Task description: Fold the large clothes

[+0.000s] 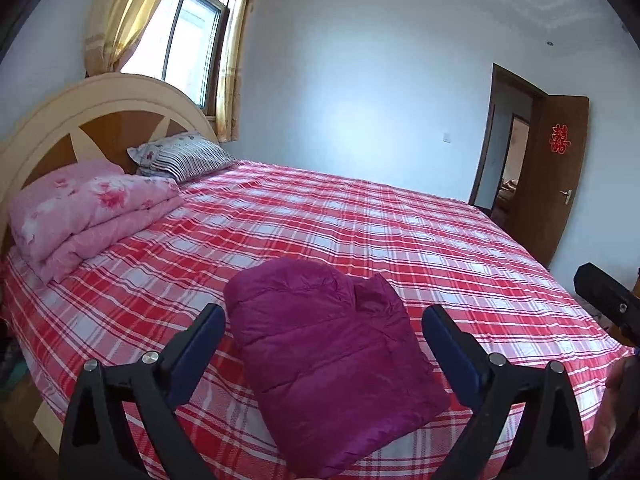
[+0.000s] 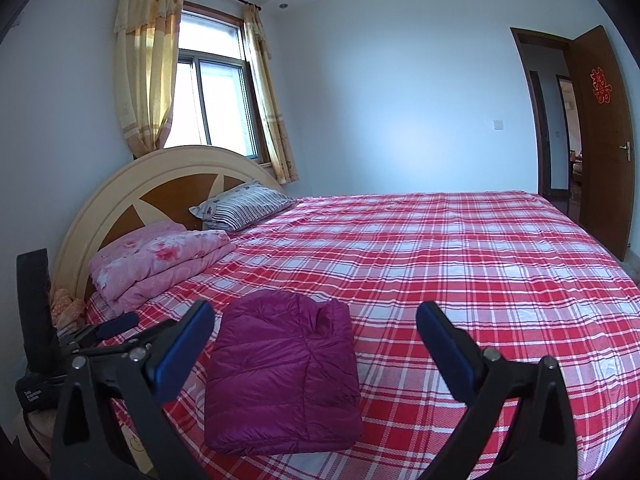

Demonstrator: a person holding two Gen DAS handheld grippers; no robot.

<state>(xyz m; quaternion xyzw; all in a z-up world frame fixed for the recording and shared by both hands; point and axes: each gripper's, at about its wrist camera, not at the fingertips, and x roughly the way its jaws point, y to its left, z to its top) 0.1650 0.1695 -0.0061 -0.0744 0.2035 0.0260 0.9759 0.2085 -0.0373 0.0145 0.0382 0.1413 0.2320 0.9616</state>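
A magenta quilted jacket lies folded into a compact rectangle on the red plaid bed, near the bed's front edge. My left gripper is open and empty, held above the jacket with a finger on each side. In the right wrist view the jacket lies flat on the bed. My right gripper is open and empty, above the jacket's right part. The left gripper shows at the left edge of the right wrist view.
A folded pink floral quilt and a striped pillow lie by the headboard. A window with yellow curtains is behind. An open brown door stands at the far right.
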